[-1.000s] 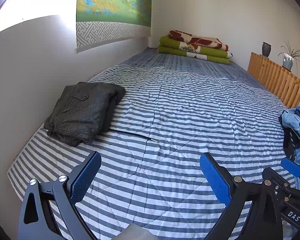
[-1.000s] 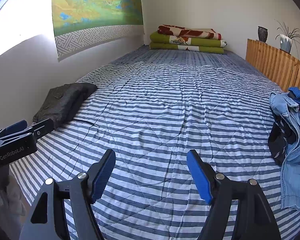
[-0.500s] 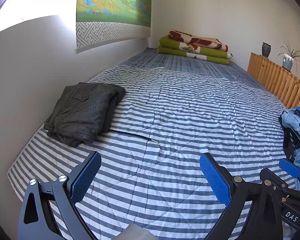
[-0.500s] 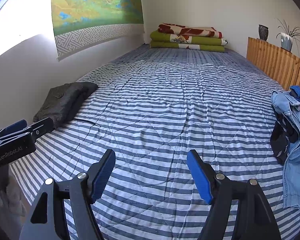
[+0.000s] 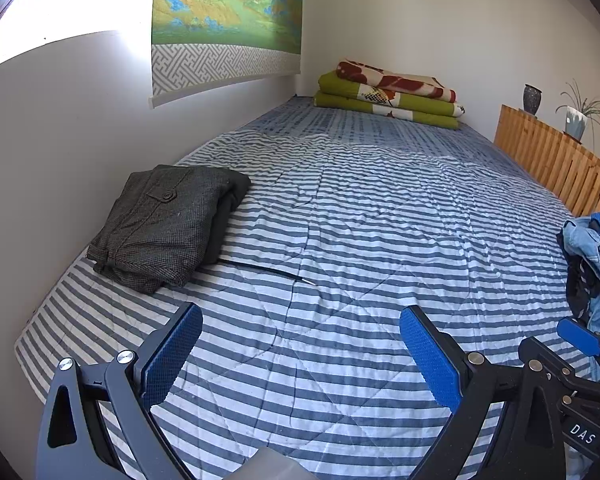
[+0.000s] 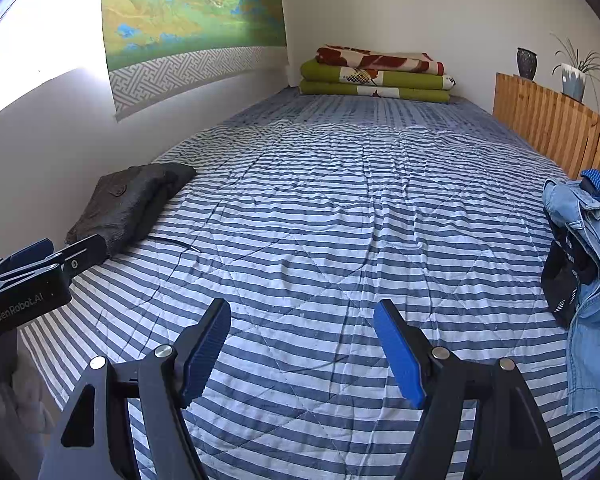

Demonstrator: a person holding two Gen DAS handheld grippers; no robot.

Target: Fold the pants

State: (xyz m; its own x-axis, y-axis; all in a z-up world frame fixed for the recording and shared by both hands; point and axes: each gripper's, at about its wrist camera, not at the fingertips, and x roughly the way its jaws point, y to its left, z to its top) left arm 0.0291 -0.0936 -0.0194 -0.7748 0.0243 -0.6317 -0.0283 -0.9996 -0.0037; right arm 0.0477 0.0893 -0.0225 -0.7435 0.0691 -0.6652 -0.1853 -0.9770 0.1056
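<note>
A blue-and-white striped quilted bedspread [image 5: 360,240] fills the frame. Both grippers, left [image 5: 300,356] and right [image 6: 302,354], hover spread wide, empty. Best reach for the crumpled light-blue denim pile [image 6: 588,280] at right edge, pinching a waistband.

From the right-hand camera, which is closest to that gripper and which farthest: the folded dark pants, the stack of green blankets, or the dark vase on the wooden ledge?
Measured from the right gripper:
1. Folded dark pants, left side of the bed by the wall.
2. Dark vase, on the wooden ledge at far right.
3. Green blankets, at the far end of the bed, only slightly beyond the vase.
</note>
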